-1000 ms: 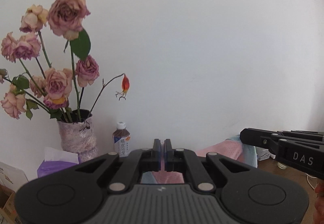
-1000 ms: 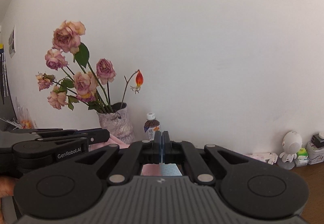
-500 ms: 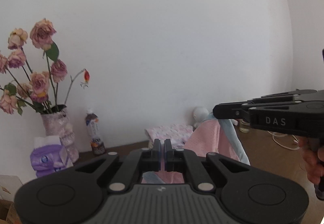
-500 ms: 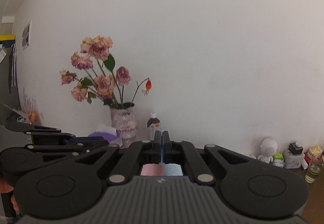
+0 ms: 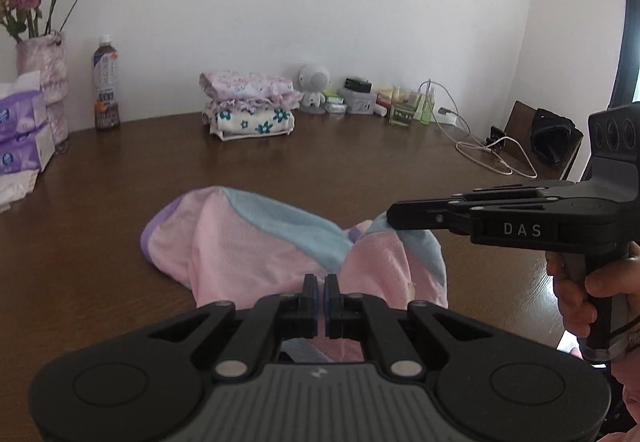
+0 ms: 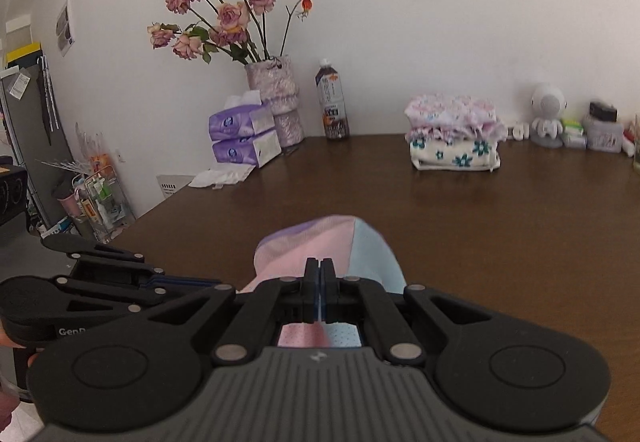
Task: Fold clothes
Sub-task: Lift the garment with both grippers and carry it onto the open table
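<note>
The left claw point(image 5: 321, 284) is pinched tight on the near edge of a pink, pale-blue and lilac mesh garment point(image 5: 256, 246), with a sliver of pink cloth showing between its black fingers. The right claw point(image 6: 319, 267) is likewise clamped on the garment's blue-and-pink seam; in the left wrist view it reaches in from the right, its tip biting a blue fold while a bare hand point(image 5: 592, 294) grips its handle. The garment lies rumpled on the dark wooden worktop point(image 5: 360, 162), its far end rounded and resting flat, the near part lifted toward both claws. Its lower edge is hidden behind the claw bodies. Near the wall sits a stack of folded floral clothes point(image 6: 454, 134), soft and frilled. Beside it stand a white round-headed figurine point(image 6: 547, 114), a tea bottle point(image 6: 333, 102), purple tissue packs point(image 6: 244, 134) and a textured vase of dried roses point(image 6: 276, 98). Small jars at the far right are too blurred to identify.
</note>
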Motion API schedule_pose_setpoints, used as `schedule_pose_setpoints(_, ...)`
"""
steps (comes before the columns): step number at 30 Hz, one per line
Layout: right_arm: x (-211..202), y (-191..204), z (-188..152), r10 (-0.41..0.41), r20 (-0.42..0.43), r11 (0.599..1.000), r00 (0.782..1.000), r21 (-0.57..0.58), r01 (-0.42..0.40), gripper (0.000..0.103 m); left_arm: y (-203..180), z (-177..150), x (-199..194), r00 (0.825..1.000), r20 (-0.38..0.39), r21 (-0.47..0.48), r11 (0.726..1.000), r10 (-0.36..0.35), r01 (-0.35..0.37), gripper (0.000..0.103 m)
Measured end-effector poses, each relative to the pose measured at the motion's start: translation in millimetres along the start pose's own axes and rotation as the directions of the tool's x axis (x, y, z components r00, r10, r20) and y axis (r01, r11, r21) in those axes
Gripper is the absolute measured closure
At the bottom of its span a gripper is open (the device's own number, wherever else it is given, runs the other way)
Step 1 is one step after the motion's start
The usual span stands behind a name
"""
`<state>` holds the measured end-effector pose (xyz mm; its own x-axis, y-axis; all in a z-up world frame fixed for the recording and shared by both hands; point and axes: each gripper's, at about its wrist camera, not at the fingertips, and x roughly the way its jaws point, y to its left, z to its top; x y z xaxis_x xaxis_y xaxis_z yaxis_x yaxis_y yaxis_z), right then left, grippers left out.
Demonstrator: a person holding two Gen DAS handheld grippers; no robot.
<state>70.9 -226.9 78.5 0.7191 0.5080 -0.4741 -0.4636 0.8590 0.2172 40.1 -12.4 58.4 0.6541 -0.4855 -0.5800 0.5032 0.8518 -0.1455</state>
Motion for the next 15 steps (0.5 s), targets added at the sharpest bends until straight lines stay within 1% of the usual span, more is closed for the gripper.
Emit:
schedule_pose_setpoints(2, 2.5, -0.2, -16.7, -0.013, -0.006, 1.0, 1.0, 0.011, 0.013, 0.102, 3.0, -7.6, 2.9, 1.0, -0.014, -0.008, 1.0, 0.003, -0.004, 0.101)
schedule_pose_setpoints(6, 11.0, -3.3, -36.4, 0.018, -0.044, 0.998, 0.999, 0.058, -0.015, 0.102, 5.6, -16.1, 6.2, 1.0, -0.026, -0.022, 1.0, 0.002, -0.003, 0.101)
schedule_pose_setpoints(10, 18.2, -3.3, -47.3, 0.032, -0.066, 0.996, 0.997, 0.082, -0.027, 0.102, 8.4, -21.6, 11.6, 0.999, -0.045, -0.037, 0.999, -0.001, -0.001, 0.101)
schedule_pose_setpoints(15, 23.0, 0.0, -56.3, 0.042, -0.088, 0.996, 0.995, 0.077, -0.035, 0.102, 11.9, -26.8, 17.3, 0.998, -0.064, -0.053, 0.999, -0.006, 0.003, 0.101)
